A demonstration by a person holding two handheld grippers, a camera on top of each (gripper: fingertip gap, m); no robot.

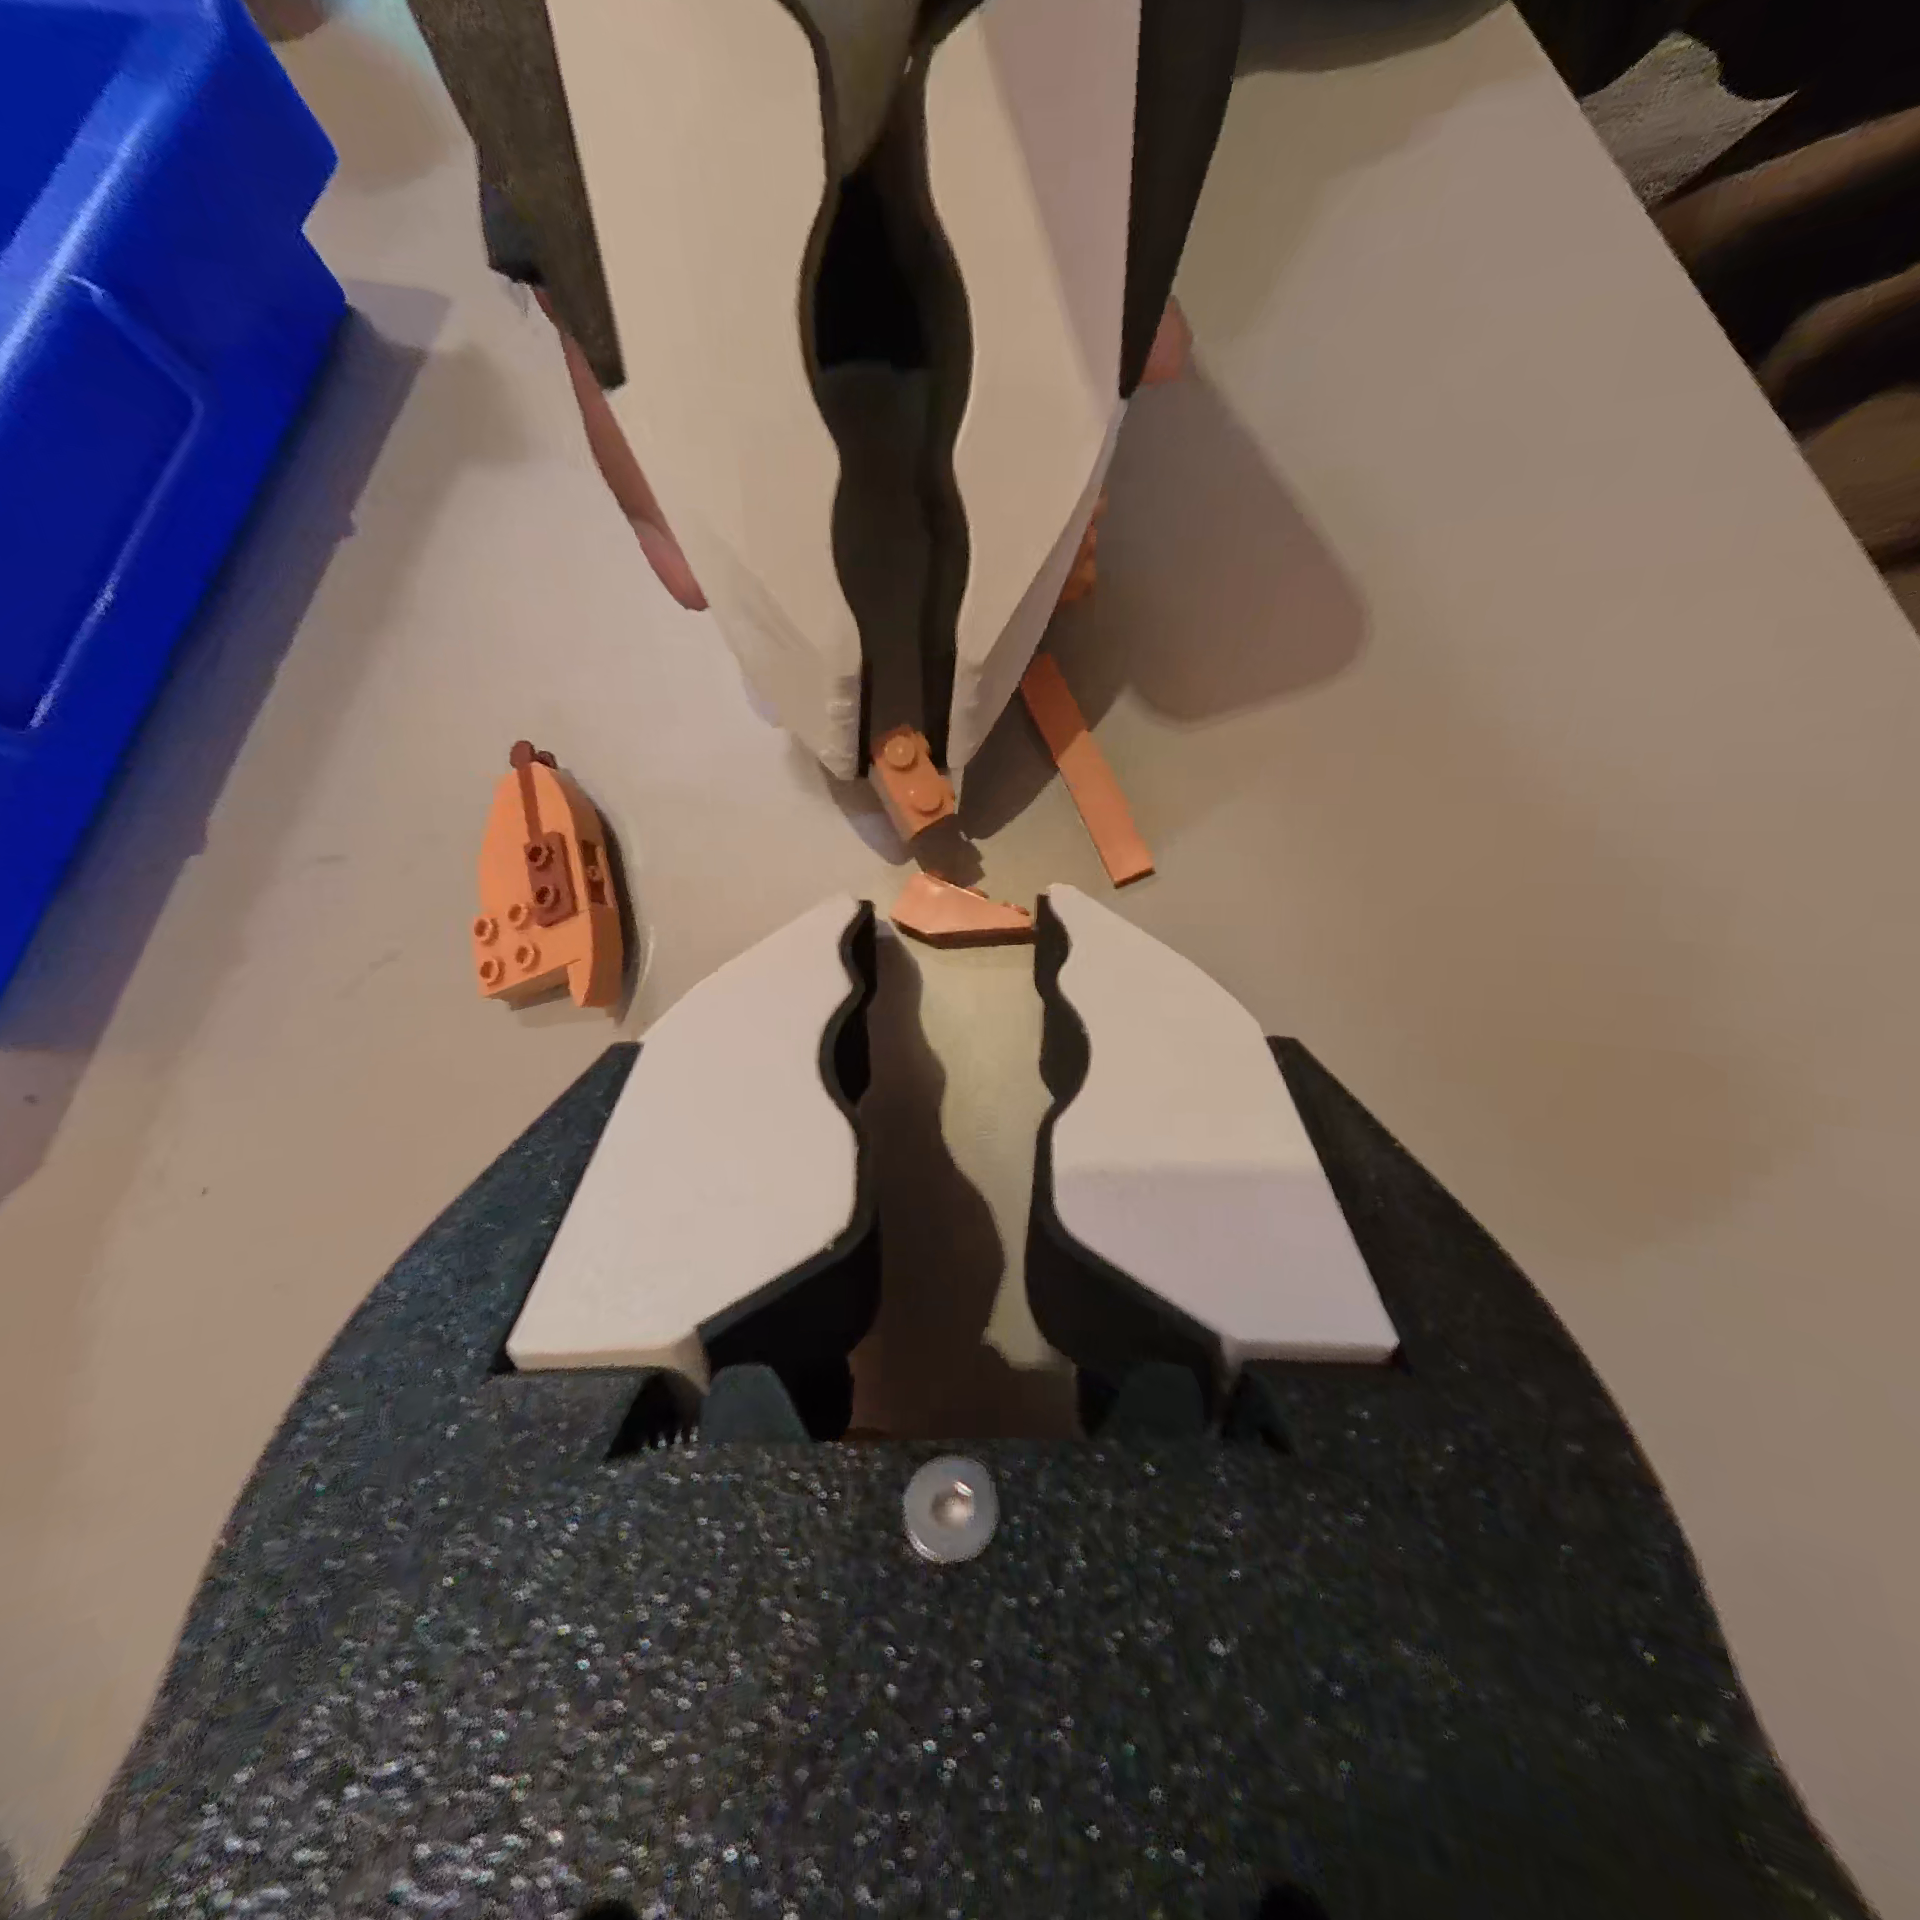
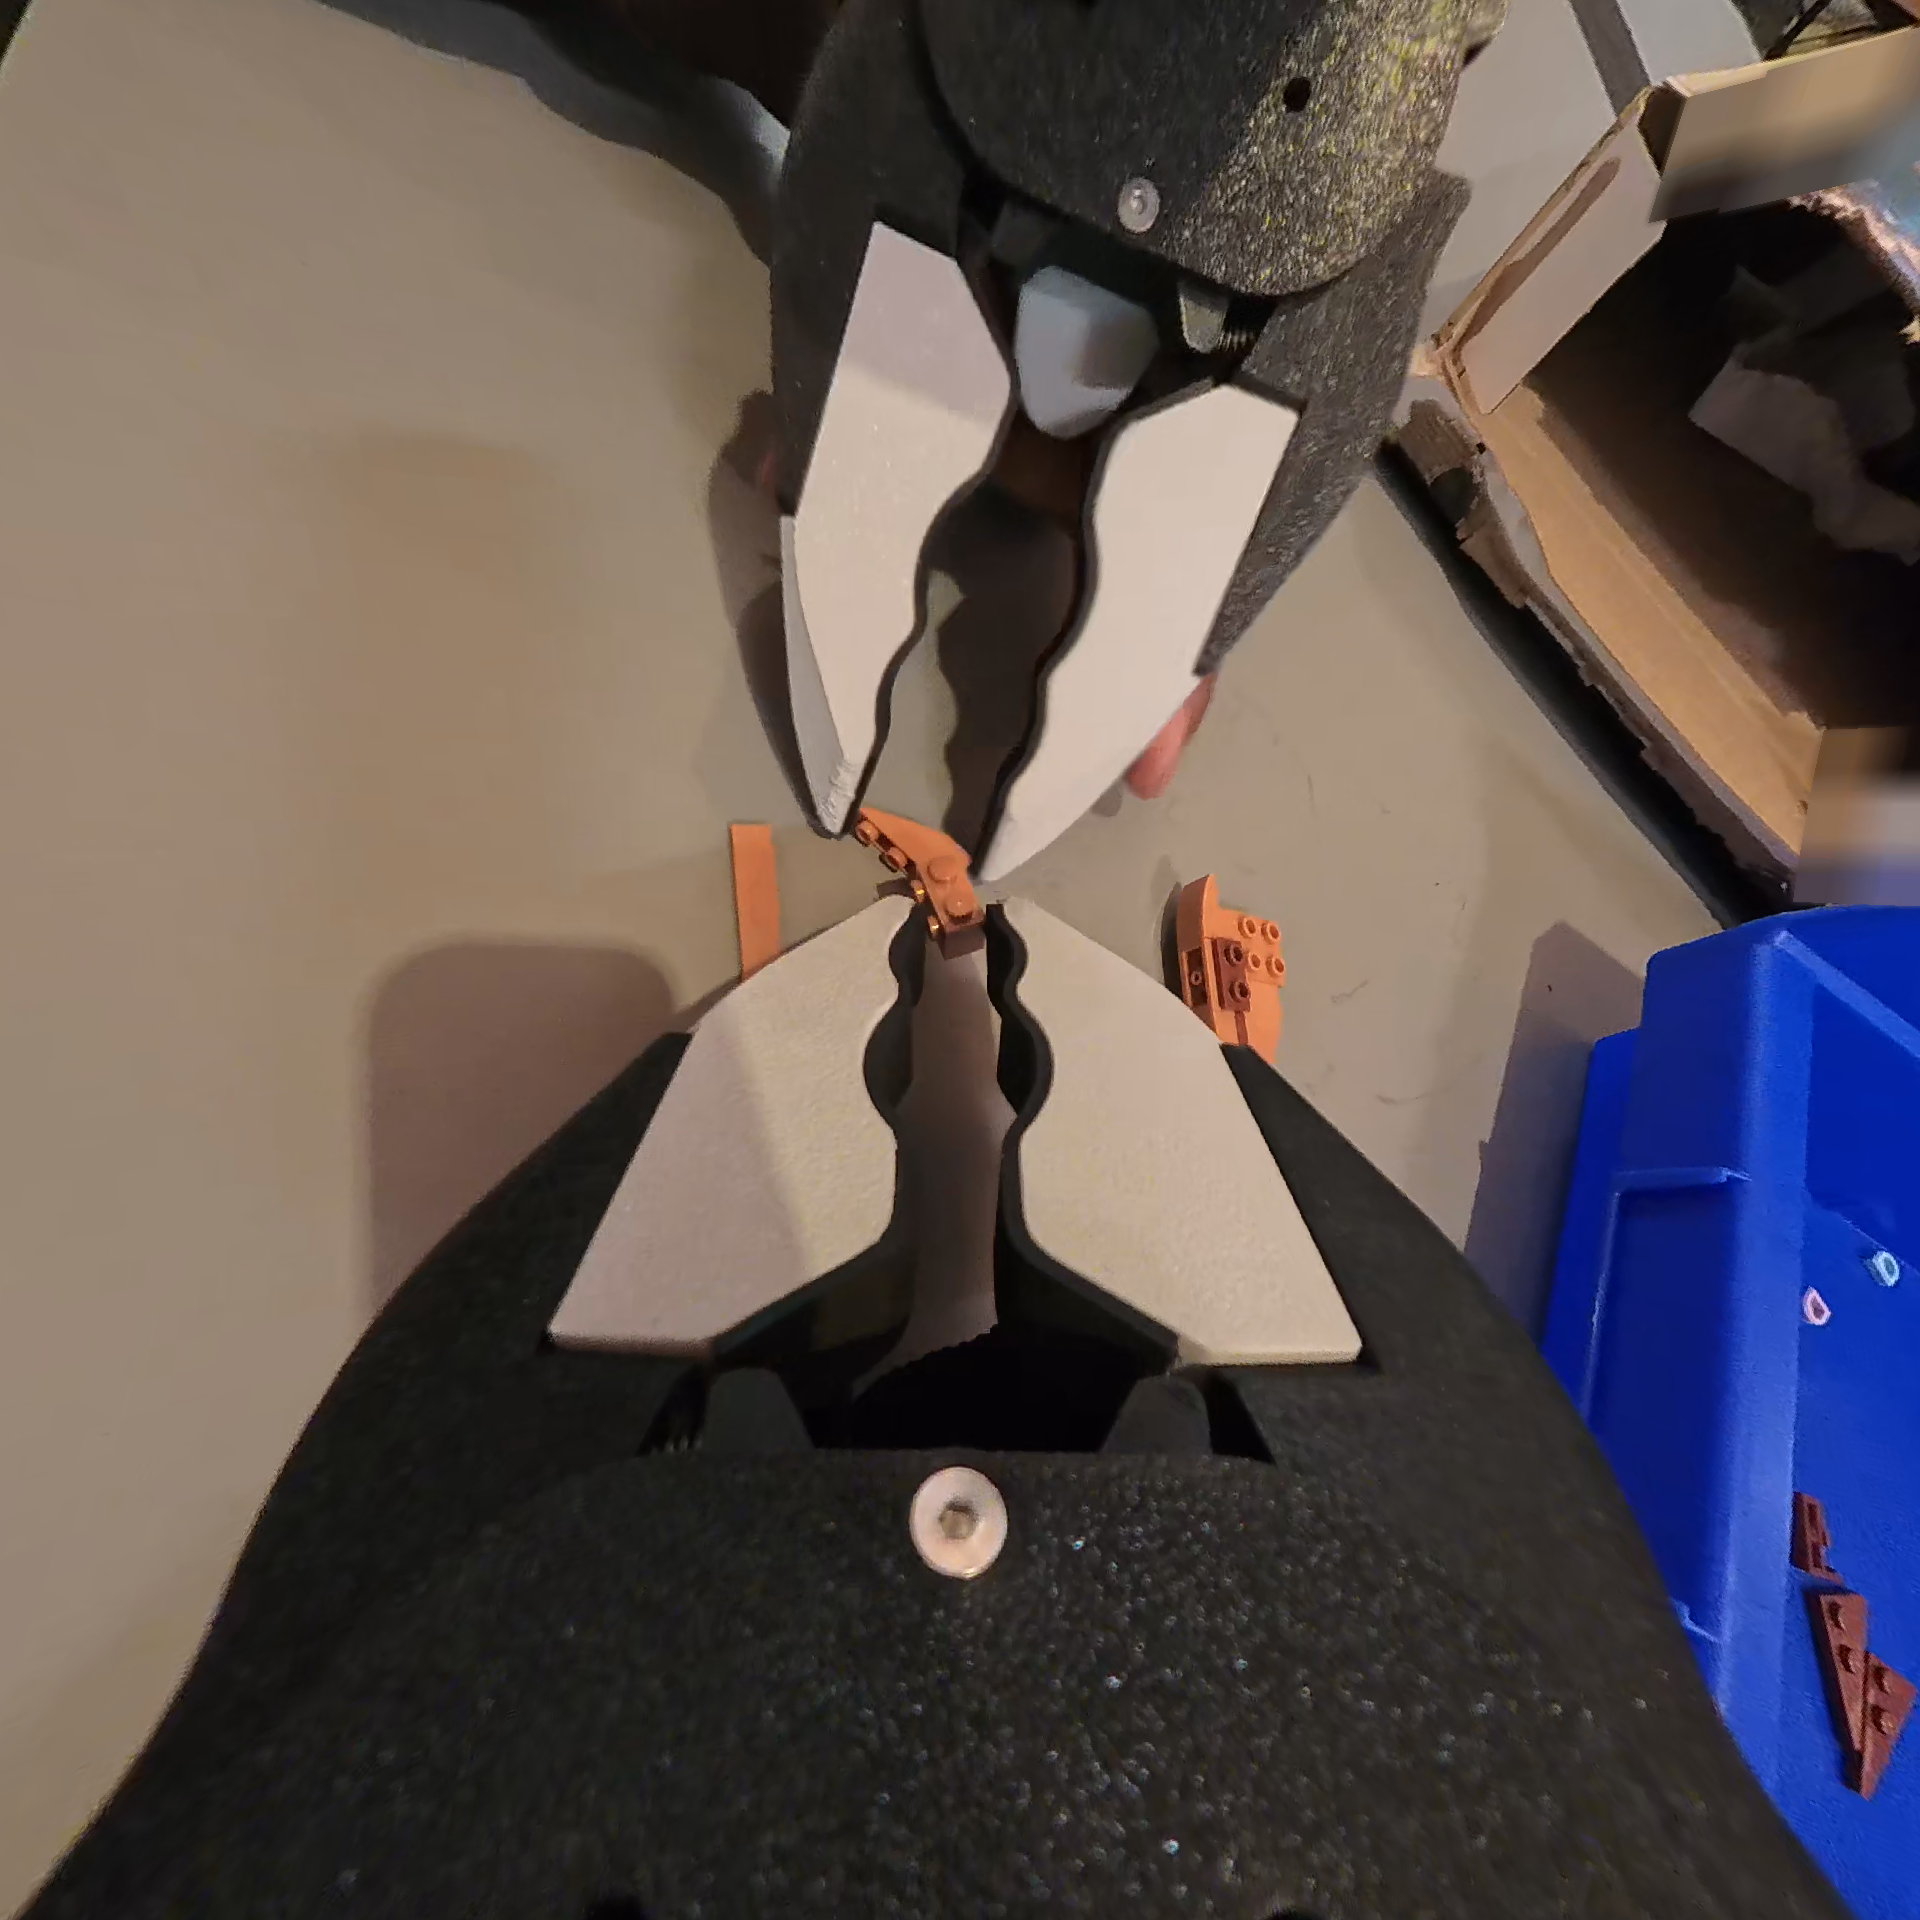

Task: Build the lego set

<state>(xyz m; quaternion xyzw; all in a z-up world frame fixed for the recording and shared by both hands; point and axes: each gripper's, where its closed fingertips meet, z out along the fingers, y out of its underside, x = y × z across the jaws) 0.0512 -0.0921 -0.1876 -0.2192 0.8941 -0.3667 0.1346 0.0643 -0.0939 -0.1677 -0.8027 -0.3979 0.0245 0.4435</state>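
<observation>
Here the right gripper has its jaws clamped on a small tan two-stud plastic plate, both pads pressing its sides, the plate poking forward past the fingertips. Directly ahead, the left gripper faces it nose to nose, its jaws apart; a tan wedge-shaped plastic plate lies between the fingertips, touching the right-hand pad (or so it looks) while a gap shows at the other pad. From the right wrist view this wedge meets the front end of the held plate, though whether they are joined I cannot tell. Just off the right gripper's left fingertip lies a long flat tan plastic tile, flat on the pale grey tabletop. Off to its right, well clear of the jaws, sits a tan boat-shaped brick assembly with darker brown studded pieces on top. Farther right stands a blue plastic bin holding some dark reddish-brown wedge plates. Beyond the left gripper is an open cardboard box.
</observation>
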